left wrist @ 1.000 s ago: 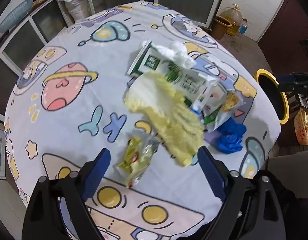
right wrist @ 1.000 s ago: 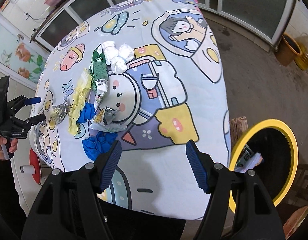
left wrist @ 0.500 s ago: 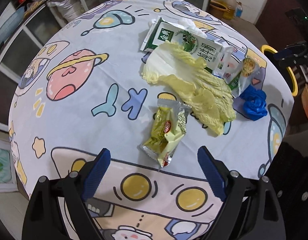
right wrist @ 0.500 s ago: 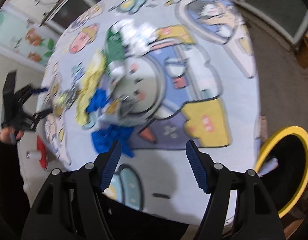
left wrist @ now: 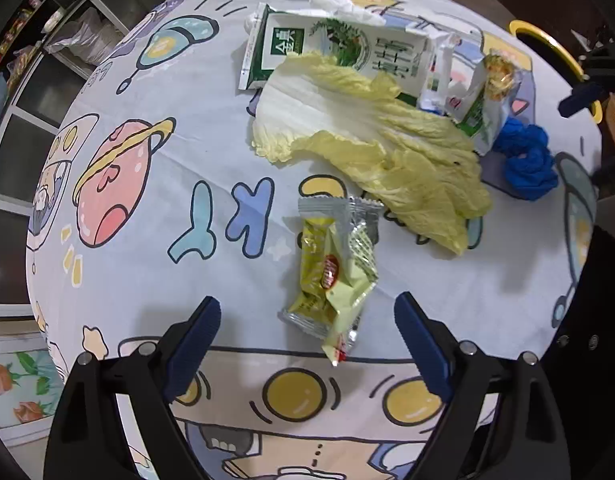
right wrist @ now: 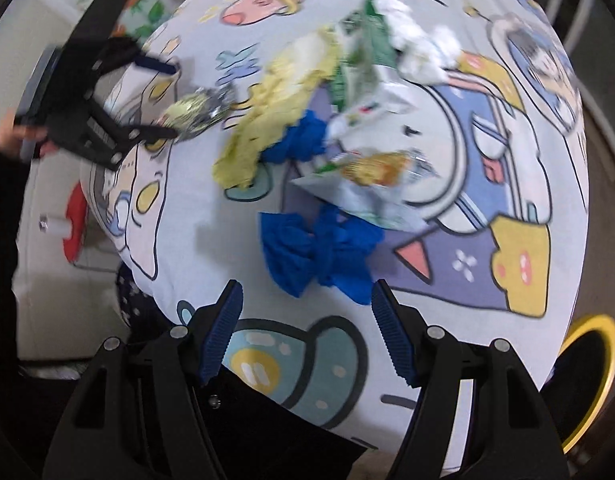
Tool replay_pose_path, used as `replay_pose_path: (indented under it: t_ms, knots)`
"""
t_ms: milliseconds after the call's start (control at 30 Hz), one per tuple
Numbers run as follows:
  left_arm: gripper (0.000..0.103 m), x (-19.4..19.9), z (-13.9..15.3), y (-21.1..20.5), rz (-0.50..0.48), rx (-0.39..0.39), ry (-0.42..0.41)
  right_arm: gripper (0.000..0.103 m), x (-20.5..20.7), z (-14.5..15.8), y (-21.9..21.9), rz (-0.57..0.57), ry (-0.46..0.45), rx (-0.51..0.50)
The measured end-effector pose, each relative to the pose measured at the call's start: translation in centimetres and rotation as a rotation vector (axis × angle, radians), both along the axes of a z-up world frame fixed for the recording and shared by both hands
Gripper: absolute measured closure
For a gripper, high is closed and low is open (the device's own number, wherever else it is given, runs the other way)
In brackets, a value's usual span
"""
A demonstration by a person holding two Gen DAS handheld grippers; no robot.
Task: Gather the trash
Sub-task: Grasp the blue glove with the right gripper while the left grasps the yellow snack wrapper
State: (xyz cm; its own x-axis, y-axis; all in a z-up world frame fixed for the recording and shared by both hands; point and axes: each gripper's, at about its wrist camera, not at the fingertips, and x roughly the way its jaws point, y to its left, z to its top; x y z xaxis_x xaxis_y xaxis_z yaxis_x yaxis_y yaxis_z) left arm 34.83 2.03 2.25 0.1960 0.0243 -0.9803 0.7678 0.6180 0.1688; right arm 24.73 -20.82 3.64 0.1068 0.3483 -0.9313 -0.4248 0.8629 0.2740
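Closer now than second ago: left gripper [left wrist: 307,328] wide, empty, straddling snack wrapper [left wrist: 333,268]. Light, crinkly, slippery; pinch mid-body. Right gripper [right wrist: 307,328] wide, empty, near blue glove [right wrist: 319,252].

I see a glossy foil snack wrapper [left wrist: 333,276] on matt printed cloth [left wrist: 147,216], a crinkled cabbage leaf [left wrist: 379,148], and a printed paper carton [left wrist: 339,54].

We see a round table [left wrist: 119,208] in cartoon-print cloth carrying a yellow foil wrapper [left wrist: 333,268], a pale cabbage leaf [left wrist: 371,148], a green-white carton [left wrist: 331,50] and crumpled blue gloves [left wrist: 527,156].
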Motion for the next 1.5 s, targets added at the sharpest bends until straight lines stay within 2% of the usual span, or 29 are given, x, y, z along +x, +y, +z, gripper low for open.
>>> replay_pose_path:
  t_ms: [133, 367, 733, 800, 833, 900, 933, 967, 1000, 1067, 1167, 1500]
  knots:
    - [0.018, 0.6, -0.9, -0.6, -0.001, 0.018, 0.017, 0.039, 0.0, -0.6, 1.5, 0.039, -0.031, -0.059]
    - [0.018, 2.1, -2.3, -0.8, 0.014, 0.015, 0.036, 0.039, 0.7, -2.3, 2.2, 0.050, -0.023, -0.098]
    - [0.018, 3.8, -4.1, -1.8, 0.026, -0.013, 0.079, 0.040, 2.1, -4.2, 2.3, 0.021, 0.025, -0.098]
    - [0.019, 3.8, -4.2, -2.0, 0.036, -0.019, 0.082, 0.044, 2.3, -4.4, 2.2, 0.018, 0.035, -0.097]
    - [0.022, 3.7, -4.2, -2.0, 0.037, -0.027, 0.083, 0.055, 2.4, -4.6, 2.2, 0.022, 0.036, -0.104]
    - [0.053, 3.4, -4.4, -1.9, 0.029, -0.045, 0.088, 0.073, 2.4, -4.7, 2.2, 0.024, 0.030, -0.123]
    - [0.064, 3.2, -4.2, -1.9, 0.025, -0.046, 0.075, 0.082, 2.4, -4.6, 2.2, 0.022, 0.032, -0.121]
    - [0.077, 2.9, -3.9, -1.8, 0.019, -0.043, 0.067, 0.085, 2.2, -4.5, 2.2, 0.023, 0.030, -0.117]
    - [0.084, 2.3, -3.4, -1.4, 0.024, -0.049, 0.061, 0.089, 2.0, -4.1, 2.2, 0.024, 0.018, -0.111]
    - [0.084, 2.2, -2.6, -0.8, 0.043, -0.088, 0.088, 0.090, 1.5, -3.1, 2.0, 0.017, -0.009, -0.097]
    - [0.084, 1.6, -1.4, 0.1, 0.060, -0.089, 0.068, 0.090, 0.5, -1.5, 1.5, 0.017, -0.021, -0.058]
    - [0.084, -1.8, 1.9, 1.7, 0.096, -0.107, 0.024, 0.090, -2.9, 1.9, -1.8, -0.032, -0.074, -0.015]
